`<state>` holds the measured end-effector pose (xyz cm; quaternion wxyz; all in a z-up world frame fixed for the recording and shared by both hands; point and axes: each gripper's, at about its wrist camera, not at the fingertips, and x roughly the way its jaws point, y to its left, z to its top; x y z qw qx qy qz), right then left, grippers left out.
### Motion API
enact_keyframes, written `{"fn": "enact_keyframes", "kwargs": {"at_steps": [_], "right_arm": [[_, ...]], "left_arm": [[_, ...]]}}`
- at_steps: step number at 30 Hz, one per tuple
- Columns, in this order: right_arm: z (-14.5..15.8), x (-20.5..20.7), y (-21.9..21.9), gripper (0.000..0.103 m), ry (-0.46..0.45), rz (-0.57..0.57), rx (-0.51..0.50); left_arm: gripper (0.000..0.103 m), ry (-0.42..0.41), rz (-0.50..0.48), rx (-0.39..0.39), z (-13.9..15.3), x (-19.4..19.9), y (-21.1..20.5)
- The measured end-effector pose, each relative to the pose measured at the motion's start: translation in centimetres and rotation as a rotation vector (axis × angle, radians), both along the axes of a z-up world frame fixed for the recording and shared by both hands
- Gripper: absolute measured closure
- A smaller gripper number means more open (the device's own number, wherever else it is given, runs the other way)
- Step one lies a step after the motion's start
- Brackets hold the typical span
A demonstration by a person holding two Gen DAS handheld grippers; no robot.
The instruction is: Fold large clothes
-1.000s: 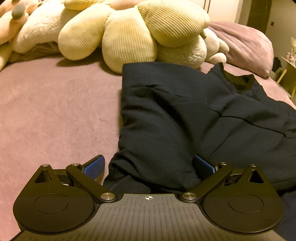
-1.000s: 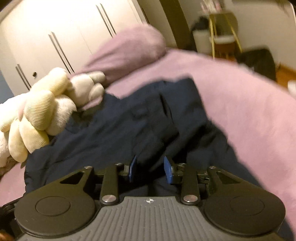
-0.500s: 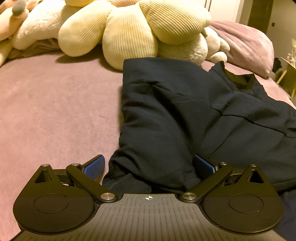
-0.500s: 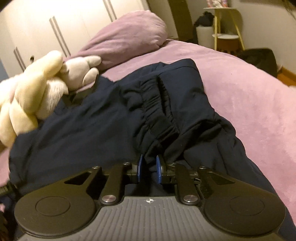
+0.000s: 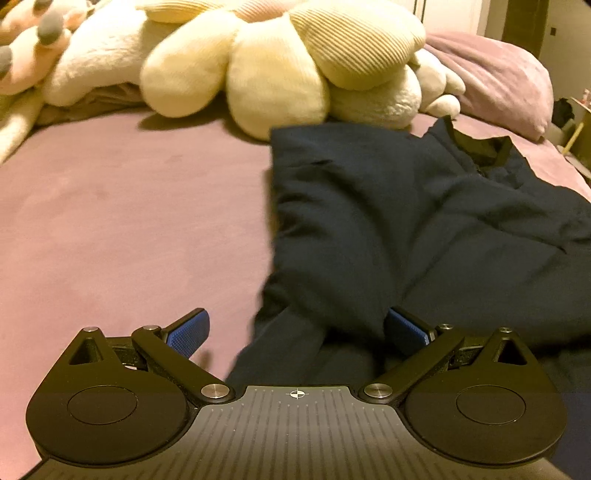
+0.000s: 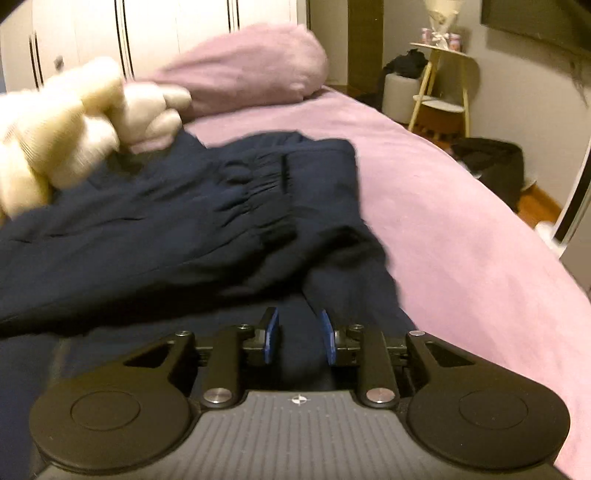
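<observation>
A large dark navy garment [image 5: 406, 221] lies crumpled on the pink bedspread [image 5: 129, 221], its collar toward the far right. My left gripper [image 5: 297, 332] is wide open at the garment's near left edge, with a bunched fold of cloth lying between its blue pads [image 5: 188, 334]. In the right wrist view the same garment [image 6: 166, 229] shows a gathered elastic band [image 6: 266, 192]. My right gripper [image 6: 299, 336] sits low over the near cloth, its jaws parted a little and dark fabric in the gap; the pads do not press on it.
Cream plush toys [image 5: 277, 66] and a pink pillow [image 5: 498, 81] line the head of the bed, touching the garment's far edge. Bare bedspread [image 6: 461, 221] spreads right of the garment. A stool [image 6: 439, 92], a dark bag [image 6: 491, 162] and wardrobes [image 6: 147, 33] stand beyond.
My right gripper's jaws, nearly shut on the cloth half a second ago, have parted and it has swung right. The left gripper stayed wide open and tilted slightly down.
</observation>
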<state>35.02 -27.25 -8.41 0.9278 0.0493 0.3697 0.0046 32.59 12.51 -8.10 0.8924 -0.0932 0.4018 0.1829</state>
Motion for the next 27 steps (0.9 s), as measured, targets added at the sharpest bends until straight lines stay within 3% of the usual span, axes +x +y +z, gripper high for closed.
{"fn": "enact_keyframes", "kwargs": {"at_steps": [4,9,13,15,18,23,25,27], "right_arm": [[1.9,-8.2,-4.8,0.064,-0.021,0.001,0.114],[2.1,-18.3,-11.1,0.053,0.03,-0.078,0.199],[0.4,-22.1,-15.3,0.053,0.113,-0.161,0.357],[-1.0,-22.8,-16.5,0.053,0.169,-0.147,0.442],[-2.8,-23.4,-17.5,0.053,0.226,-0.142,0.506],[-3.4,-23.5,-17.9,0.053,0.237,-0.106,0.571],[-3.5,-23.3,-17.8,0.056,0.248,-0.081,0.563],[-3.4,-23.1,-18.0,0.064,0.262,-0.065,0.573]], "left_arm": [[0.0,-0.009,-0.084,-0.03,1.2,-7.1,0.7],[0.0,0.025,-0.126,-0.052,1.5,-17.9,1.4],[0.0,0.041,-0.109,-0.198,0.6,-25.3,2.8],[0.0,0.037,-0.098,-0.281,-0.2,-27.6,3.4],[0.0,0.025,-0.106,-0.392,-1.1,-29.2,3.7],[0.001,0.021,-0.08,-0.529,-2.3,-29.8,4.8],[0.009,0.022,-0.1,-0.561,-2.4,-29.8,5.0],[0.017,0.037,-0.12,-0.571,-2.4,-29.7,5.1]]}}
